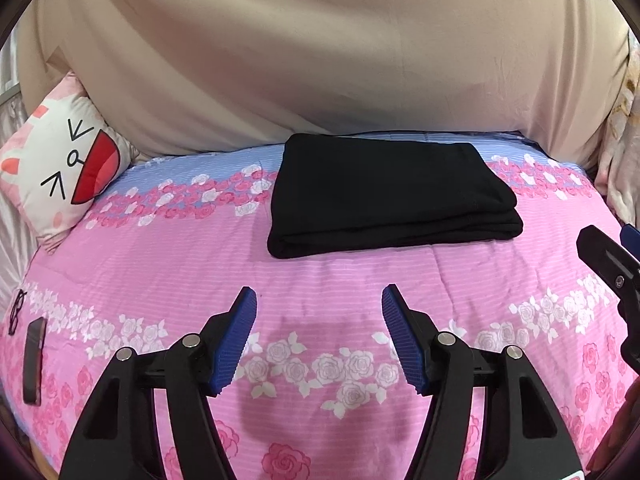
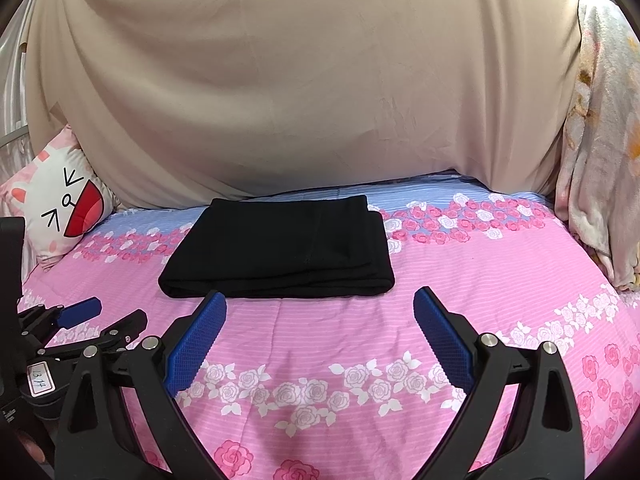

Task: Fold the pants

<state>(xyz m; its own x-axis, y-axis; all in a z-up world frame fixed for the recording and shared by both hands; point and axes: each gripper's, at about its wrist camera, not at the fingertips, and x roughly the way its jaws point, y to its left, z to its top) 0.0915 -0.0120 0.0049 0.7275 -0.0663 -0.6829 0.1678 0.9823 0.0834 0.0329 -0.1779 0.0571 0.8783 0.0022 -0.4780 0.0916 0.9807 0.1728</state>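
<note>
The black pants (image 1: 392,196) lie folded into a neat rectangle on the pink floral bedspread (image 1: 320,280); they also show in the right wrist view (image 2: 280,248). My left gripper (image 1: 319,300) is open and empty, held above the bedspread short of the pants' near edge. My right gripper (image 2: 320,304) is open and empty, its fingertips just short of the pants' near folded edge. The right gripper shows at the right edge of the left wrist view (image 1: 612,264), and the left gripper at the lower left of the right wrist view (image 2: 80,320).
A white cat-face pillow (image 1: 64,168) leans at the back left. A beige sheet (image 1: 320,60) hangs behind the bed. A floral blanket (image 2: 600,160) hangs at the right. Glasses (image 1: 17,312) and a dark phone (image 1: 34,360) lie at the bed's left edge.
</note>
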